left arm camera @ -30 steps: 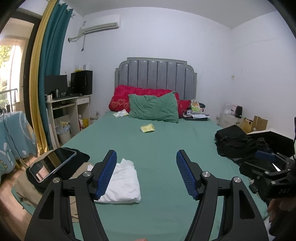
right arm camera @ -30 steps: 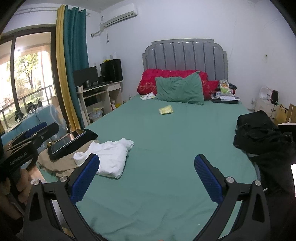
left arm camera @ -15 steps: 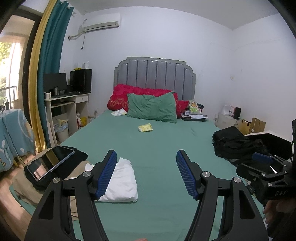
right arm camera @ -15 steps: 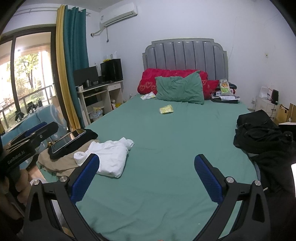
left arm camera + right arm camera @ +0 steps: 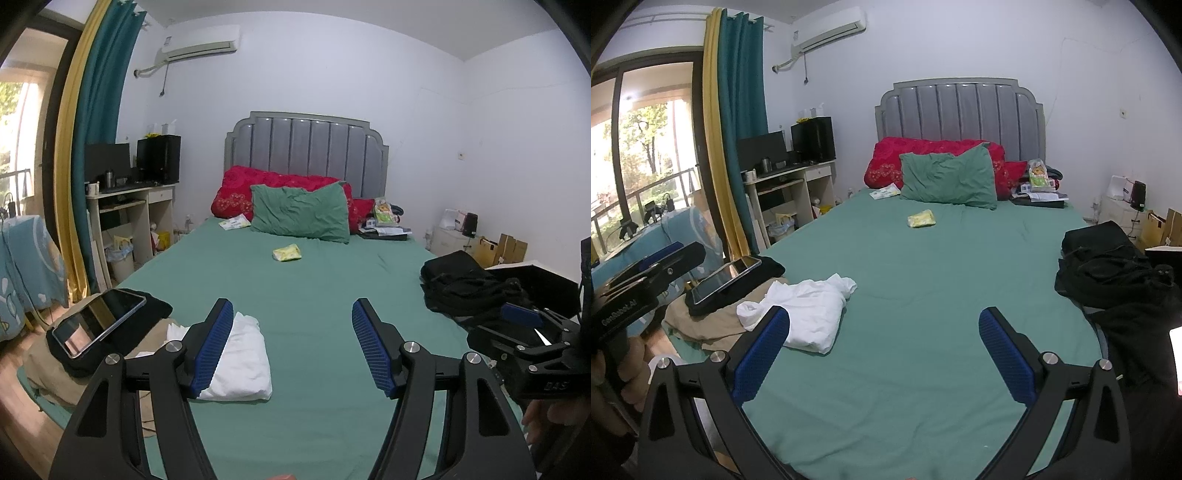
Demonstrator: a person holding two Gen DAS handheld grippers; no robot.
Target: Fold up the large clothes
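Observation:
A white garment (image 5: 243, 360) lies folded at the near left of the green bed (image 5: 314, 295); it also shows in the right wrist view (image 5: 809, 314), with loose ends at its left. My left gripper (image 5: 291, 343) is open and empty above the bed's near edge, its left finger over the garment's left side. My right gripper (image 5: 882, 354) is open wide and empty, to the right of the garment. A tan garment (image 5: 713, 325) lies under a black cloth at the bed's left corner. A heap of black clothes (image 5: 1108, 269) lies at the right edge.
A tablet (image 5: 98, 321) rests on the black cloth at the left corner. A yellow packet (image 5: 287, 253), a green pillow (image 5: 301, 214) and red pillows lie further up the bed. A desk (image 5: 125, 206) stands left, boxes and a nightstand right.
The left wrist view has tilted up slightly, so the bed and garment sit lower in frame. The right gripper view is nearly unchanged. Both grippers stay open.

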